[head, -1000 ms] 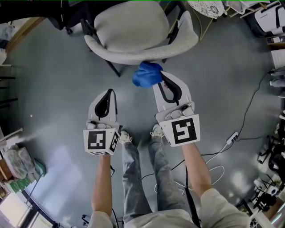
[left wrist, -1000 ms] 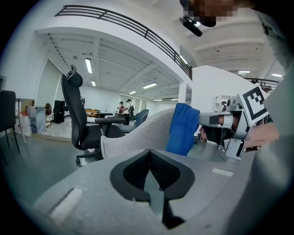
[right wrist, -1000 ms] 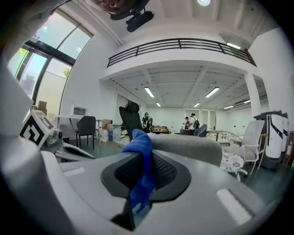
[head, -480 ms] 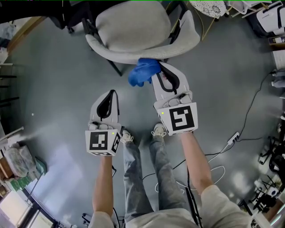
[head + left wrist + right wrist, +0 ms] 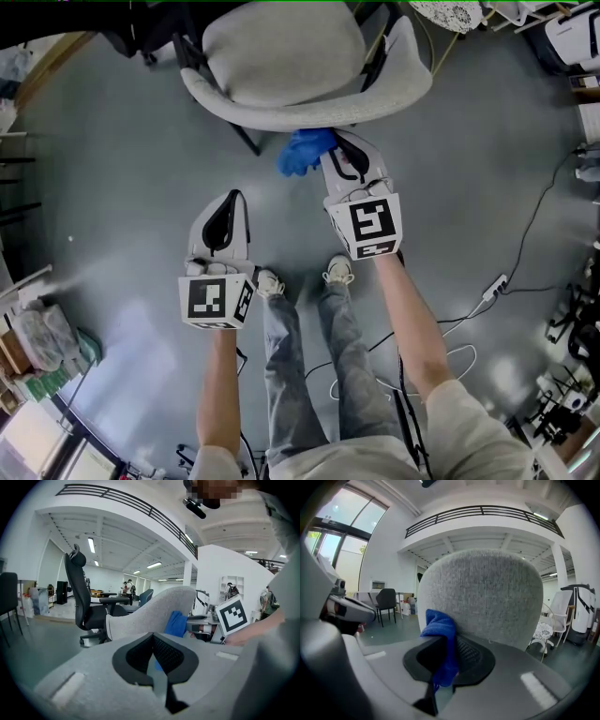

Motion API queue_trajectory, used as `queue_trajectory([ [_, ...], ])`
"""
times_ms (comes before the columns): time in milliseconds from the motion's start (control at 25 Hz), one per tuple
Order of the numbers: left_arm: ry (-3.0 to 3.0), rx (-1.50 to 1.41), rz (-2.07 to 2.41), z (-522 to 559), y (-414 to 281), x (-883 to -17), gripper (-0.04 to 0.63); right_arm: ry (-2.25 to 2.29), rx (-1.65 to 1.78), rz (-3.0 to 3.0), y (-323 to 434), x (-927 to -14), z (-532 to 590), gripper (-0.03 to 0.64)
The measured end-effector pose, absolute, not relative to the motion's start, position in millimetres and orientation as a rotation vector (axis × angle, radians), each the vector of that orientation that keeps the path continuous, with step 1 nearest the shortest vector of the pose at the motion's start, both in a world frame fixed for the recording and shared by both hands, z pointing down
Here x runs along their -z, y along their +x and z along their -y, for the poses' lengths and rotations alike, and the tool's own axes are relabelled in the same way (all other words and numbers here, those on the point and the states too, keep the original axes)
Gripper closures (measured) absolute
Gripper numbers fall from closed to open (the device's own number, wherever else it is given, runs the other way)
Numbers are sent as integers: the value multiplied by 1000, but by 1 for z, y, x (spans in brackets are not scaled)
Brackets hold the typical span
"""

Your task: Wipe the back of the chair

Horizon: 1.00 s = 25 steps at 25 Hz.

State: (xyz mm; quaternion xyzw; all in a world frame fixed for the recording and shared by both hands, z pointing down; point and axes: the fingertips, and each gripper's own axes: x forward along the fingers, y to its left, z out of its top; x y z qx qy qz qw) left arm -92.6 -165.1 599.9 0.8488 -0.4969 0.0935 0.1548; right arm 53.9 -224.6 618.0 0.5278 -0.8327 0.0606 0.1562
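A grey fabric chair stands in front of me, its curved back nearest. My right gripper is shut on a blue cloth, which presses against the outside of the chair back. In the right gripper view the blue cloth hangs from between the jaws against the grey weave. My left gripper hangs lower and to the left, shut and holding nothing, clear of the chair. In the left gripper view the cloth and the right gripper's marker cube show beside the chair back.
A grey floor lies all round. Black chair legs reach out under the seat. A white cable and power strip lie at the right. Shelves and equipment crowd the right edge. A black office chair stands further off.
My right gripper has moved forward and up with the cloth, bringing it from just below the chair back onto it. The left gripper has barely moved.
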Motion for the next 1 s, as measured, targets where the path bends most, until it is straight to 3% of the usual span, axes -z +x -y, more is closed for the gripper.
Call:
queue_trajectory([
  [640,2426,-285,1399,173,-88,-608,590,1437,-479,2197,58,-750,250,575],
  [1000,2444,-276,1392,170,-83,-603,591,1430,-479,2204,60,-744,229,576],
])
